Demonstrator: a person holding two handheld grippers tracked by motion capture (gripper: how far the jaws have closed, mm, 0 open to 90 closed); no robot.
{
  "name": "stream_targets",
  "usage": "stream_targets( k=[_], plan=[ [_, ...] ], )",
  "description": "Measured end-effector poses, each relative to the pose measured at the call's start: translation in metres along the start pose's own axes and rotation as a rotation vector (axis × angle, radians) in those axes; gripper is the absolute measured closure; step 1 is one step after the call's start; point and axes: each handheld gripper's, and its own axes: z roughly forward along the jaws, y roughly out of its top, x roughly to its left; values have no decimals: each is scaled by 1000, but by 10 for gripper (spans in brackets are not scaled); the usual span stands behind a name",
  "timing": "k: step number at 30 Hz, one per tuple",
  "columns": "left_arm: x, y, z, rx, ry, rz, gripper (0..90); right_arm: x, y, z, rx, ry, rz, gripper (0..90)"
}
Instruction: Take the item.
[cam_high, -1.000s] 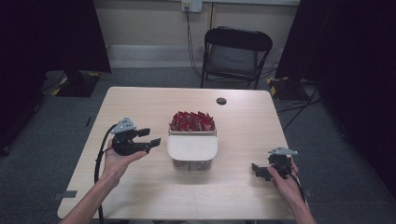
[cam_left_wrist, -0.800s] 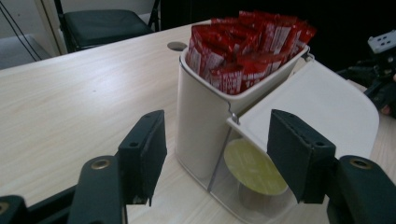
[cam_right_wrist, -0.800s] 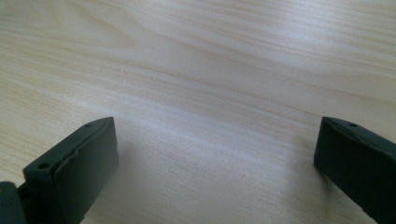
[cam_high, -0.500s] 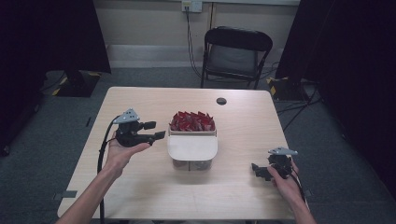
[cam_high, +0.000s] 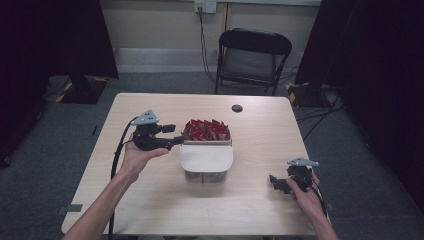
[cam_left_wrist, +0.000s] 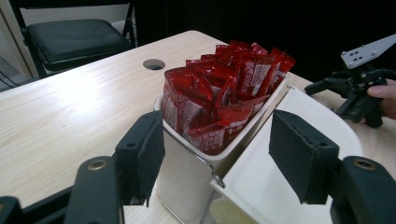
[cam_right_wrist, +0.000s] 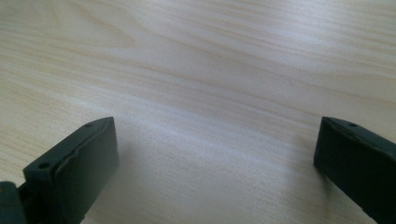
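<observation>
A white bin (cam_high: 206, 159) stands mid-table, its far half packed with upright red packets (cam_high: 206, 129). My left gripper (cam_high: 177, 135) hovers just left of the bin, held in an upturned hand, jaws open and pointing at its left wall. In the left gripper view the gripper (cam_left_wrist: 219, 158) has its black pads (cam_left_wrist: 141, 156) spread, with the bin's rim (cam_left_wrist: 219, 161) and red packets (cam_left_wrist: 219, 98) just ahead, nothing gripped. My right gripper (cam_high: 276, 184) rests low near the table's front right. In the right gripper view it (cam_right_wrist: 215, 158) stands open over bare wood.
The bin's near half has a flat white surface (cam_left_wrist: 299, 140). A round hole (cam_high: 237, 108) sits in the tabletop (cam_high: 150, 210) behind the bin. A black folding chair (cam_high: 250, 55) stands beyond the far edge. The left gripper's cable (cam_high: 116, 165) hangs along the forearm.
My left gripper has moved right and farther up the picture, closing in on the bin's left side. The right gripper and the bin have stayed where they were.
</observation>
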Motion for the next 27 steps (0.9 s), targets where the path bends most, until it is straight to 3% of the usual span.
stream_targets(
  k=[8, 12, 27],
  plan=[
    [7, -3, 14, 7, -32, -12, 498, 0, 0, 0, 0, 0, 0, 0],
    [6, -2, 19, -1, -22, 10, 516, 0, 0, 0, 1, 1, 1, 0],
    [7, -6, 31, 5, -89, 31, 656, 0, 0, 0, 1, 1, 0, 0]
  ],
)
